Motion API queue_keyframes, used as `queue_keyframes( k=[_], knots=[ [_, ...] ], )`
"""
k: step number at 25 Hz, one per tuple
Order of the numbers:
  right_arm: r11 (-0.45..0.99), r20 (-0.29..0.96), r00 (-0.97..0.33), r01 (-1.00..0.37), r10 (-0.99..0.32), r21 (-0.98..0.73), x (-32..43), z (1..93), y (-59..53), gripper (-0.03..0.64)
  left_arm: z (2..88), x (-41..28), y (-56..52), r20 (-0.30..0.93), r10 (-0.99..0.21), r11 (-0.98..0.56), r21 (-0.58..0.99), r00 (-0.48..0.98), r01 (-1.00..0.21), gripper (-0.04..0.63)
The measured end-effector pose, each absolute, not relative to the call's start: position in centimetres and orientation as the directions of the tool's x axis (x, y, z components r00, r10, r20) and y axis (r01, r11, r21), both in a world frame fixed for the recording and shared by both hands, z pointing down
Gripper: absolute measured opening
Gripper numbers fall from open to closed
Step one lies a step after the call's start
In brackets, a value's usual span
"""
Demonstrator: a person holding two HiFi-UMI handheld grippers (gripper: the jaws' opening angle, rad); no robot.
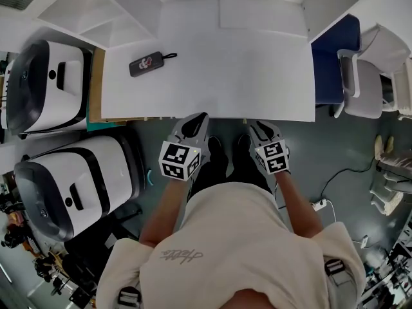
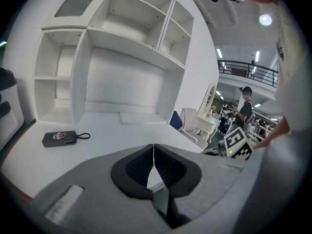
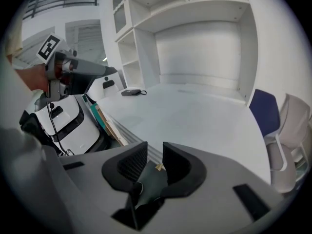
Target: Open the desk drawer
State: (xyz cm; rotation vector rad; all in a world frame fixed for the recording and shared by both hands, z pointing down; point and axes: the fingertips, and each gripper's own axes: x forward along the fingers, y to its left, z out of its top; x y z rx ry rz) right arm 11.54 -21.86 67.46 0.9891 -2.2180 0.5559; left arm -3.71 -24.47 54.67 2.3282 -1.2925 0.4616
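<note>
Desk looks smooth, white; left tool presses ribbed jaws together.

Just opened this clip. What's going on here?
A person stands at a white desk with a gripper in each hand, both held at the desk's front edge. The left gripper has its jaws together with nothing between them. The right gripper has its jaws slightly apart and is also empty. No drawer shows pulled out, so the opening looks not yet begun. A small dark device with a cord loop lies on the desktop, apart from both grippers.
</note>
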Motion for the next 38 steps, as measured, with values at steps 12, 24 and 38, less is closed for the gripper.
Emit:
queue_keyframes(
  k=[12, 24, 38],
  knots=[
    [0.538, 0.822, -0.48, -0.8, -0.307, -0.266, 10.6, 78.3, -21.7, 0.08, 56.6, -4.8, -25.5, 0.512, -0.699, -0.45, 0.228, 0.5, -0.863, 0.015],
    [0.487, 0.876, -0.416, -0.834, -0.242, -0.261, 9.5, 83.4, -21.8, 0.08, 57.7, -5.8, -25.3, 0.536, -0.678, -0.446, 0.243, 0.503, -0.861, 0.015],
    [0.303, 0.909, -0.347, -0.913, -0.229, -0.272, 9.3, 86.4, -22.6, 0.08, 58.3, -6.6, -25.5, 0.543, -0.665, -0.449, 0.258, 0.513, -0.855, 0.015]
  ],
)
